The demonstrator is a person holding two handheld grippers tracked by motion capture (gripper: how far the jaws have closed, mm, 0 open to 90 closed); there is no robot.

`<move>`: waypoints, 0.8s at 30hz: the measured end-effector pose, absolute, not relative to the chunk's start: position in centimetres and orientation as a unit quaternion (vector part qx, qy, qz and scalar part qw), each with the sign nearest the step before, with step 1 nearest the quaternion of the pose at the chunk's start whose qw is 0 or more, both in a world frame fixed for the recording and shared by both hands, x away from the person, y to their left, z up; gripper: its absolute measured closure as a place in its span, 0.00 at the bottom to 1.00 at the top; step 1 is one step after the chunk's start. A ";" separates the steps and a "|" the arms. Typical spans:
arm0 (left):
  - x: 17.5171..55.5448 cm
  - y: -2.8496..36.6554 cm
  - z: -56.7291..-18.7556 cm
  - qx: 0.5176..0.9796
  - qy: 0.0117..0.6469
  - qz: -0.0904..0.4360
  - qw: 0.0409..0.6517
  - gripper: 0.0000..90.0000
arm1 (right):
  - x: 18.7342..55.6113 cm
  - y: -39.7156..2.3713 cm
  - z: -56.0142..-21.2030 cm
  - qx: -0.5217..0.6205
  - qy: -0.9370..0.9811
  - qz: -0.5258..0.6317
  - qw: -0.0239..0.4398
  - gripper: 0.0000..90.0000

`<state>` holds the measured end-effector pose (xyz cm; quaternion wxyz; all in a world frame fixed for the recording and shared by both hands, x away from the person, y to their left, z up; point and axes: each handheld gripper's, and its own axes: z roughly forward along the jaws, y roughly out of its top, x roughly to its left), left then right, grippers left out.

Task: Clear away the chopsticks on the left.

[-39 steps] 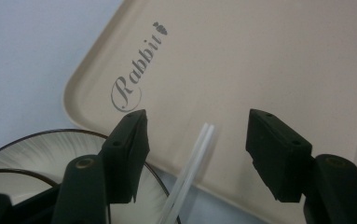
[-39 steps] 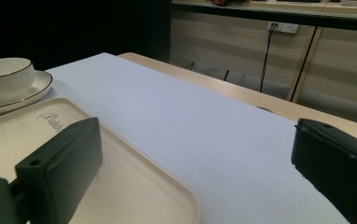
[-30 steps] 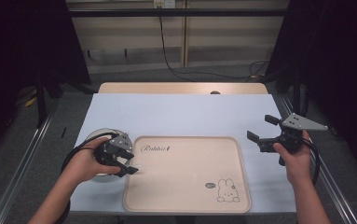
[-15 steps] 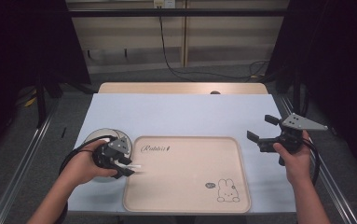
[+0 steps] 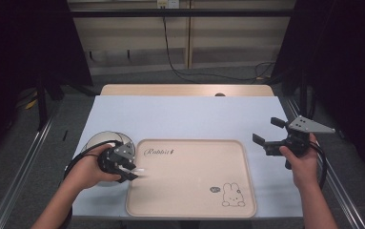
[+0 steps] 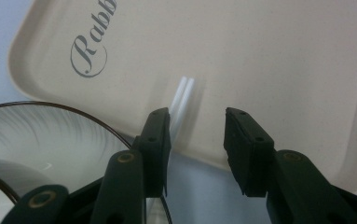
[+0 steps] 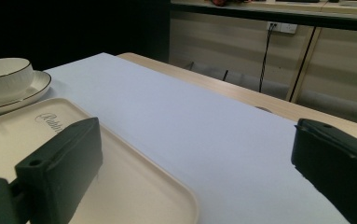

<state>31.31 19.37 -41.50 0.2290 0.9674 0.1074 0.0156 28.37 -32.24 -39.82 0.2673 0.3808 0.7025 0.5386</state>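
Fingers of left gripper (image 6: 197, 151) had just been closing, part spread, thin white straw-like stick (image 6: 181, 105) against one pad, over near-left corner of beige rabbit-print tray (image 5: 194, 191), probably for setting it down. Right gripper (image 5: 270, 136) hovered at right, fingers spread wide, empty, apparently waiting.

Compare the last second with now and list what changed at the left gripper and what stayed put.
The left gripper has just been closing its jaws. A white stick now lies between them, against one jaw, reaching over the tray edge; the other jaw stands clear, so no grip yet. A second ago no stick showed there. Right gripper, bowl and plate stayed put.
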 end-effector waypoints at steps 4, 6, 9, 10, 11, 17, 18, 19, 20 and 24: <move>31.4 19.3 -41.5 0.968 0.106 0.013 0.227 0.68 | 28.4 -32.2 -39.8 0.382 0.703 0.537 0.267 0.02; 31.4 19.3 -41.5 0.968 0.106 0.014 0.227 0.68 | 28.4 -32.2 -39.8 0.382 0.703 0.537 0.267 0.02; 31.4 19.3 -41.5 0.969 0.102 0.016 0.224 0.69 | 28.4 -32.2 -39.8 0.383 0.703 0.536 0.269 0.02; 31.4 19.2 -41.6 0.969 0.103 0.015 0.224 0.69 | 28.4 -32.2 -39.8 0.383 0.703 0.536 0.269 0.02; 31.4 19.2 -41.6 0.969 0.103 0.015 0.224 0.69 | 28.4 -32.2 -39.8 0.383 0.703 0.536 0.269 0.02; 31.3 19.1 -41.8 0.970 0.103 0.012 0.219 0.70 | 28.4 -32.2 -39.8 0.382 0.703 0.538 0.266 0.02; 31.3 19.1 -41.8 0.970 0.103 0.012 0.219 0.70 | 28.4 -32.2 -39.8 0.382 0.703 0.538 0.266 0.02; 31.3 19.1 -41.8 0.971 0.103 0.011 0.217 0.70 | 28.4 -32.2 -39.9 0.382 0.704 0.535 0.267 0.02; 31.3 19.0 -41.8 0.971 0.097 0.013 0.216 0.70 | 28.4 -32.2 -39.9 0.380 0.705 0.536 0.266 0.02; 31.3 19.0 -41.9 0.972 0.099 0.010 0.213 0.71 | 28.5 -32.1 -39.9 0.380 0.705 0.537 0.265 0.02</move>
